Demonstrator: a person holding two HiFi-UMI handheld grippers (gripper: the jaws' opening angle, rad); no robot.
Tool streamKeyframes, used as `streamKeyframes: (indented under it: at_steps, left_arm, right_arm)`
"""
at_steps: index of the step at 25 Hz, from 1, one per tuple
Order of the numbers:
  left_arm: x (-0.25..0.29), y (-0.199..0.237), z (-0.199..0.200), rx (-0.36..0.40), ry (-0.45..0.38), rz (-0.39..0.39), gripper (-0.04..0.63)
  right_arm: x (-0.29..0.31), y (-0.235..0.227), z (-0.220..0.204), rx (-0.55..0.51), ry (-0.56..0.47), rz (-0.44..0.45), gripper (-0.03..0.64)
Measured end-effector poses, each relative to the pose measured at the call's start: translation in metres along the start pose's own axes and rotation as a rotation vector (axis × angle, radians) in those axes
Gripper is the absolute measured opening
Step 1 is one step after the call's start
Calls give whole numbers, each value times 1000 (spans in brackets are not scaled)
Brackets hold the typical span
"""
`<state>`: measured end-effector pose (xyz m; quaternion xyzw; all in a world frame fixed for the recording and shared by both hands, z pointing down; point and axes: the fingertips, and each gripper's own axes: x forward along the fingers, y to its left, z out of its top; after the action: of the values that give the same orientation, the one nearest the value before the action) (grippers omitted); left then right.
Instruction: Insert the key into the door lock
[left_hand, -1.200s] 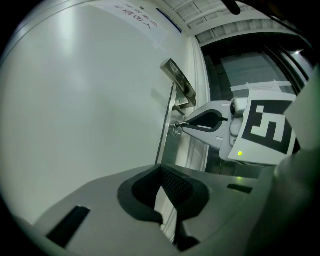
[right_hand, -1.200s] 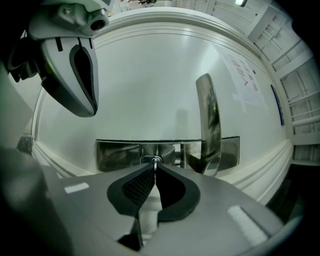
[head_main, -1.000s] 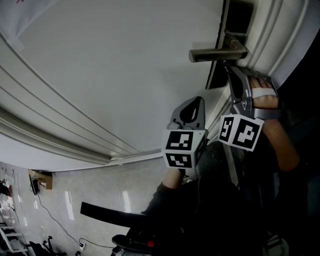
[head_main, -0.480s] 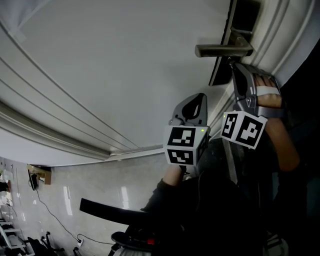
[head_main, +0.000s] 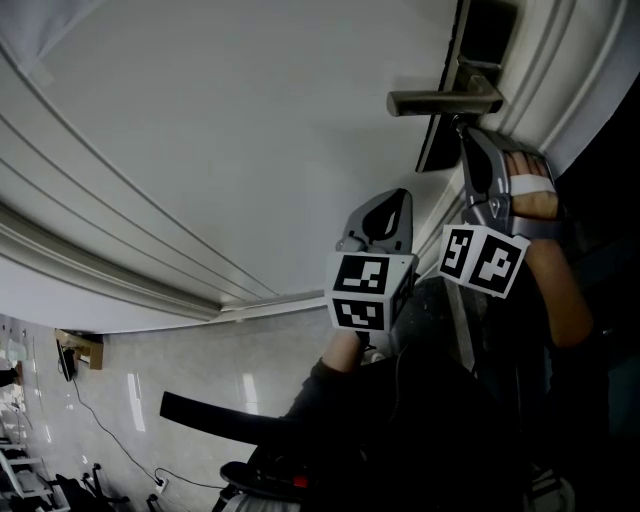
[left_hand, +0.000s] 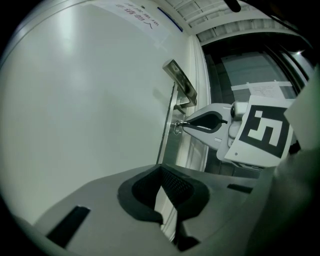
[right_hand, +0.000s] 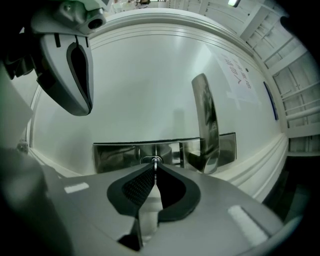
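Under the door handle (right_hand: 206, 125), the key (right_hand: 155, 164) is pinched in the right gripper's (right_hand: 154, 169) jaws, tip at the lock (right_hand: 151, 159). Insertion looks under way; a straight push should seat it. The left gripper's (left_hand: 160, 171) jaws are closed, empty.

Dim, cool, even light washes the pale door (head_main: 250, 120); the right side falls into black shadow. Pale streaks glare on the glossy floor (head_main: 140, 400). Both gripper views bulge, corners vignetted; near jaws and key (right_hand: 156, 164) blur.
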<state>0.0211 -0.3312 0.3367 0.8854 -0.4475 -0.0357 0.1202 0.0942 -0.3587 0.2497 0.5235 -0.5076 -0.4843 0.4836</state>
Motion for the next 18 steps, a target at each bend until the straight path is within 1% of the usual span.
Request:
streamKeyframes:
  at_steps: [6,9,12,13,15,18]
  left_arm:
    - [-4,2,0,1,7,4,0]
    - [-5,1,0,5,10,-1,0]
    - [-7,-4,1,8,9,-8,0]
    - [-8,-6,1,7,8,-10,0]
    - [-8,-11,1,5,6,-17,0]
    - [-10,-15,-2,7,11,-23,0]
  right_arm:
    - [-14,-2,-3,131,-57,31,18]
    - [-24,-1,-12,193,-50,37,20]
    - [-37,-5,-25,272,-38,10,18]
    - [-42,-6,-29,315,-39,3,18]
    - [-50,-5,-37,435,-43,12,17]
    - [-59,7,-43,672,-73,53,12]
